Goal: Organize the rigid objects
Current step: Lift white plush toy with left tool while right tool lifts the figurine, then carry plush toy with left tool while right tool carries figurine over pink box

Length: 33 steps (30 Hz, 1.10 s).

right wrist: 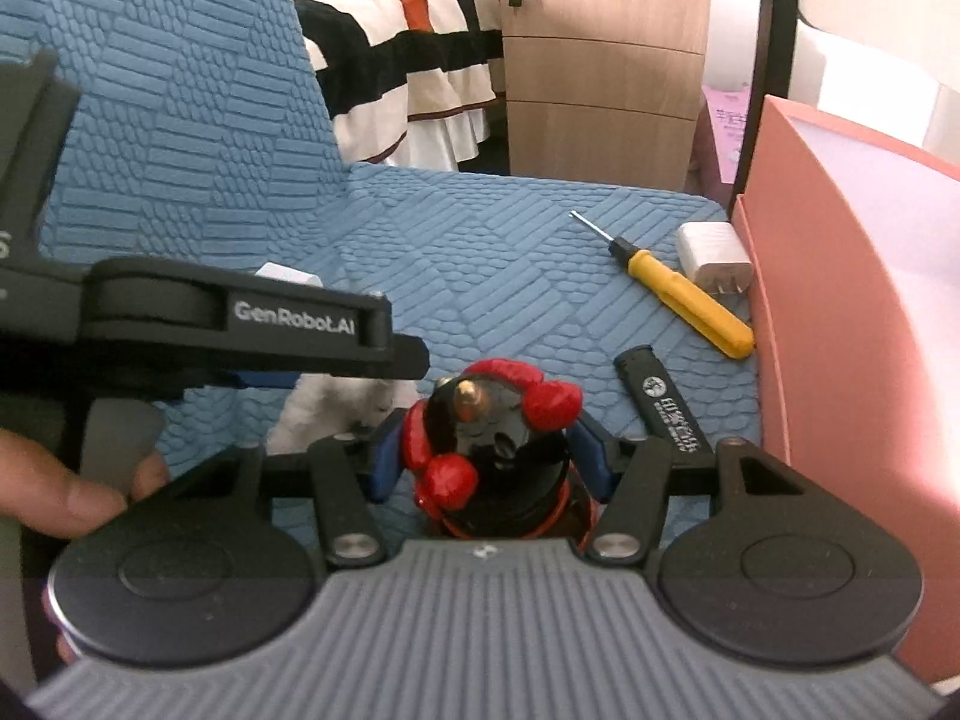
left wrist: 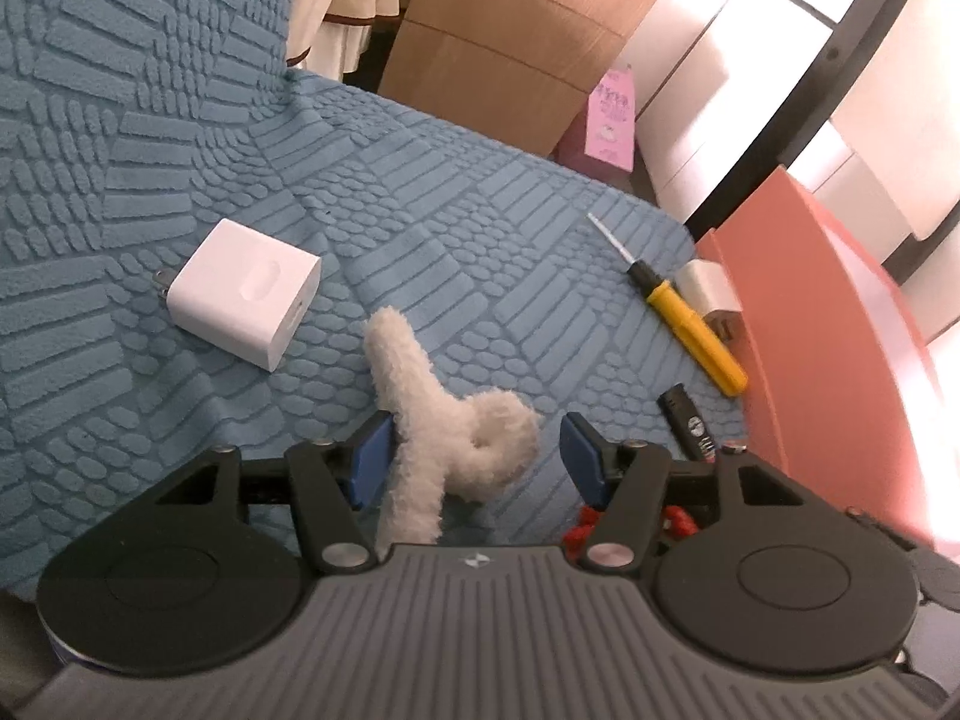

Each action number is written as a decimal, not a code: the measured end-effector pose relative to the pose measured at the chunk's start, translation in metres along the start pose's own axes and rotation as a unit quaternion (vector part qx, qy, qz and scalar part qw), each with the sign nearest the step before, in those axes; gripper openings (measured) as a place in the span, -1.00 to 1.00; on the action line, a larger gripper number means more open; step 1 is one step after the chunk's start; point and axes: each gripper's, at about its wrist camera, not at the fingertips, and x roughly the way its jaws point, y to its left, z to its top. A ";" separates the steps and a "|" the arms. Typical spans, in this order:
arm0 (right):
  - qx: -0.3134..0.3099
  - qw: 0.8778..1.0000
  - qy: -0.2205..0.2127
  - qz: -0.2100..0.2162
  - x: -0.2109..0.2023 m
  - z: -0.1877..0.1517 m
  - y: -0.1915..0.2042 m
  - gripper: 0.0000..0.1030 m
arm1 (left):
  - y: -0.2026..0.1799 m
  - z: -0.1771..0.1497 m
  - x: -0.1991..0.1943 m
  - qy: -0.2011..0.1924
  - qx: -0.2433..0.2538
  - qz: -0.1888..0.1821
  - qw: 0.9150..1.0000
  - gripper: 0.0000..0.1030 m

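Observation:
On the blue textured seat, my left gripper [left wrist: 474, 456] is open with its blue pads on either side of a fluffy white plush piece [left wrist: 444, 420]. A white charger cube [left wrist: 246, 294] lies to its upper left. A yellow-handled screwdriver [left wrist: 690, 324], a small white plug adapter [left wrist: 711, 288] and a black lighter [left wrist: 687, 426] lie to the right. My right gripper [right wrist: 489, 456] is shut on a black and red figurine [right wrist: 492, 438]. The screwdriver [right wrist: 684, 294], the adapter [right wrist: 714, 258] and the lighter [right wrist: 663, 405] lie ahead to its right.
A pink box [right wrist: 852, 276] stands against the seat's right edge, and shows in the left wrist view [left wrist: 834, 348]. The left gripper's body [right wrist: 240, 324] crosses the right wrist view at left. A wooden drawer cabinet [right wrist: 600, 66] and a striped bed cover [right wrist: 408, 48] are behind.

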 end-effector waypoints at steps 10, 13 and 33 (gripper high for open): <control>0.004 1.000 0.009 -0.011 -0.016 -0.001 -0.005 0.16 | -0.007 -0.001 -0.009 0.004 0.014 -0.004 1.000 0.08; -0.002 1.000 0.001 -0.012 -0.024 0.005 -0.007 0.16 | -0.011 -0.001 -0.017 -0.002 0.021 -0.011 1.000 0.07; 0.013 0.998 -0.055 -0.004 -0.105 0.052 -0.039 0.16 | -0.043 0.002 -0.112 -0.040 0.015 -0.035 0.998 0.07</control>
